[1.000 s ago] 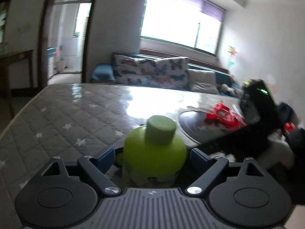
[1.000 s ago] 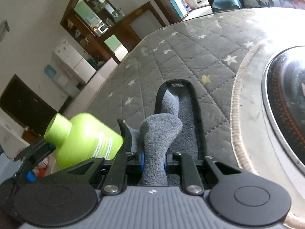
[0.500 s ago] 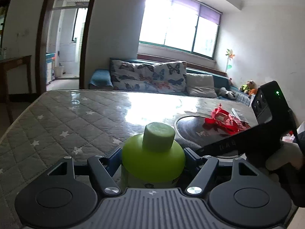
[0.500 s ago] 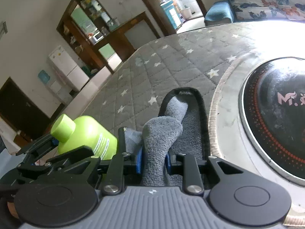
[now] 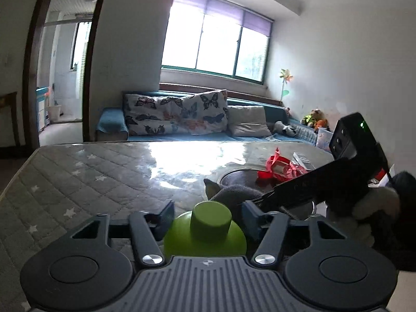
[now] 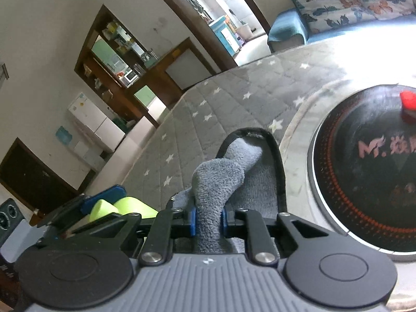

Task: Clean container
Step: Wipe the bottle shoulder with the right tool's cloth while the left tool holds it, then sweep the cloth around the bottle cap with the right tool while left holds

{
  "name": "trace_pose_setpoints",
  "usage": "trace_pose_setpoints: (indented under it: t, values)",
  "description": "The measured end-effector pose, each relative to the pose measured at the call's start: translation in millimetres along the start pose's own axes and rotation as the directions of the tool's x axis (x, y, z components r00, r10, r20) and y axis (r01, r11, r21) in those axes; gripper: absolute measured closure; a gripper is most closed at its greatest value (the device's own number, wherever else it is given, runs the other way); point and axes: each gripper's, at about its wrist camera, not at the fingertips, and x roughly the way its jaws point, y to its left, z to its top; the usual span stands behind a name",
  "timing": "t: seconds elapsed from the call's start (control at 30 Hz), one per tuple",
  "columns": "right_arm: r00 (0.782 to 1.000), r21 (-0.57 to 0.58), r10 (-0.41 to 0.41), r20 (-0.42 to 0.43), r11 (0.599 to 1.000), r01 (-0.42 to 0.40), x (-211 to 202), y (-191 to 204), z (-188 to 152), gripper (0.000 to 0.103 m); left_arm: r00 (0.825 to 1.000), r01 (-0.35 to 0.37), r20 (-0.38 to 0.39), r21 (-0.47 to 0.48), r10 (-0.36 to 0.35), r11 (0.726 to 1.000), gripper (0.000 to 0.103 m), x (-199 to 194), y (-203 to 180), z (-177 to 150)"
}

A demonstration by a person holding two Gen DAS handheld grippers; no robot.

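A lime-green bottle [image 5: 205, 236] with a green cap sits between the blue pads of my left gripper [image 5: 208, 212]. The pads touch its sides while the jaws are opening slightly, and the cap points away from the camera. In the right wrist view the green bottle [image 6: 130, 208] shows at the lower left, inside the left gripper [image 6: 104, 202]. My right gripper [image 6: 208, 221] is shut on a bunched grey fleece cloth [image 6: 218, 179] with a black hem. The cloth [image 5: 234, 192] hangs just right of the bottle's cap.
A grey quilted cover with white stars [image 5: 78, 176] spreads over the table. A round black glass disc [image 6: 364, 182] lies at the right with a red packet [image 5: 280, 169] on it. A person's gloved hand [image 5: 377, 202] holds the right gripper. A sofa stands beyond the table.
The left jaws have closed in on the green bottle, which now sits lower and nearer the camera. The right gripper with the cloth has come up close beside the bottle.
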Motion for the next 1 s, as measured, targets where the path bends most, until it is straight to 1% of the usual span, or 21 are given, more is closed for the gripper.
trace_pose_setpoints:
  t: [0.03,0.07,0.13,0.2,0.23,0.4,0.47,0.5,0.53,0.6,0.63,0.73,0.8,0.9,0.97,1.0]
  values:
    - [1.000,0.010,0.001,-0.002,1.000,-0.001,3,-1,-1,0.087,1.000,-0.020,-0.003,0.006,0.020,1.000,0.021,0,-3,-3]
    - [1.000,0.018,0.001,-0.004,1.000,-0.001,6,-2,-2,0.087,0.999,-0.043,-0.006,0.012,0.043,0.999,0.017,-1,-5,-6]
    - [1.000,0.022,0.002,-0.009,1.000,-0.002,6,-3,-7,0.087,0.998,-0.066,-0.009,0.013,0.066,0.998,0.004,-1,-9,-11]
    - [1.000,0.016,0.002,-0.011,1.000,-0.001,6,-2,-7,0.087,0.997,-0.075,-0.018,0.007,0.075,0.997,0.003,0,-11,-15]
    - [1.000,0.015,0.002,-0.011,1.000,-0.001,6,-2,-7,0.086,0.996,-0.079,-0.027,0.003,0.079,0.997,0.000,2,-11,-17]
    - [1.000,0.025,0.011,0.006,1.000,-0.012,2,-1,-6,0.086,0.992,-0.102,-0.081,-0.028,0.099,0.994,0.000,13,-12,-28]
    - [1.000,0.033,0.026,0.017,0.999,-0.026,1,0,-5,0.086,0.990,-0.110,-0.091,-0.038,0.107,0.993,0.002,16,-11,-31]
    - [0.999,0.037,0.034,0.021,0.999,-0.035,0,1,-4,0.086,0.990,-0.111,-0.087,-0.041,0.107,0.993,0.007,16,-11,-32]
    - [0.999,0.042,0.045,0.026,0.998,-0.046,-1,1,-3,0.086,0.990,-0.111,-0.091,-0.053,0.106,0.992,0.015,17,-10,-33]
    - [0.996,0.055,0.077,0.040,0.995,-0.079,-5,4,-1,0.086,0.987,-0.115,-0.119,-0.073,0.106,0.991,0.026,21,-6,-34]
    - [0.994,0.061,0.097,0.050,0.993,-0.100,-6,6,1,0.086,0.988,-0.112,-0.119,-0.074,0.103,0.991,0.029,21,-6,-34]
    - [0.984,0.060,0.162,0.068,0.984,-0.167,-10,16,7,0.086,0.988,-0.114,-0.110,-0.042,0.109,0.993,0.030,20,-11,-36]
    - [0.979,0.048,0.191,0.065,0.980,-0.194,-7,25,10,0.086,0.989,-0.109,-0.108,-0.041,0.104,0.993,0.030,18,-11,-36]
    - [0.981,0.033,0.190,0.034,0.981,-0.191,8,32,8,0.086,0.990,-0.092,-0.110,-0.029,0.088,0.995,0.030,18,-9,-36]
    - [0.983,0.043,0.183,0.011,0.982,-0.183,19,31,3,0.086,0.991,-0.079,-0.111,-0.003,0.078,0.997,0.030,18,-8,-35]
    - [0.982,0.051,0.186,0.013,0.981,-0.186,22,28,1,0.086,0.991,-0.071,-0.114,0.007,0.071,0.997,0.030,18,-7,-34]
